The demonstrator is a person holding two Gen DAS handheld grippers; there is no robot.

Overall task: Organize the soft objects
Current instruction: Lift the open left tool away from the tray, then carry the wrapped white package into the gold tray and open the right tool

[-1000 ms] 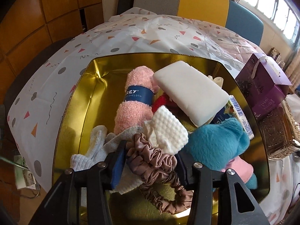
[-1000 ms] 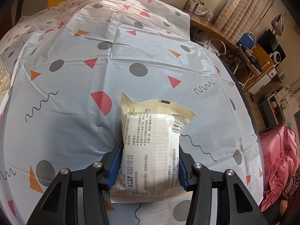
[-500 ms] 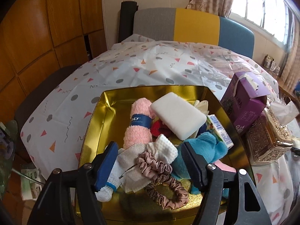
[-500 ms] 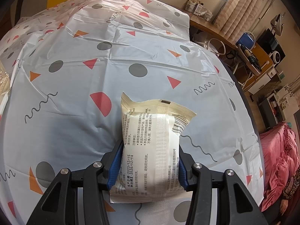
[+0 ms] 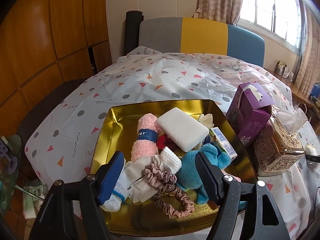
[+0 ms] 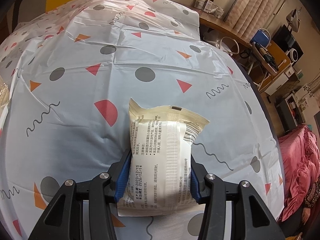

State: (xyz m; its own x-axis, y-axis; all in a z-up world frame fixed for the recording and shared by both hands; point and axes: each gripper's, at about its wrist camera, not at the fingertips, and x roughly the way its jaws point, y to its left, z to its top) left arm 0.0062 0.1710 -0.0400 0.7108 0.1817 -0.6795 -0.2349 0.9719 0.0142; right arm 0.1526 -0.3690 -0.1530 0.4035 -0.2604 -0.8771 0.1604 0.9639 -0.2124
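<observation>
Clamping a cream wipes packet (image 6: 162, 152) between its blue pads, the right gripper (image 6: 159, 177) holds it at lower centre of the frame, over the patterned tablecloth (image 6: 84, 92) on the table. Left gripper (image 5: 160, 177), fingers spread apart and holding nothing, sits above the gold tin (image 5: 112, 132) at frame centre, containing a pink scrunchie (image 5: 170, 188), pink rolled towel (image 5: 145, 132), white sponge (image 5: 182, 132) and blue plush (image 5: 192, 170).
</observation>
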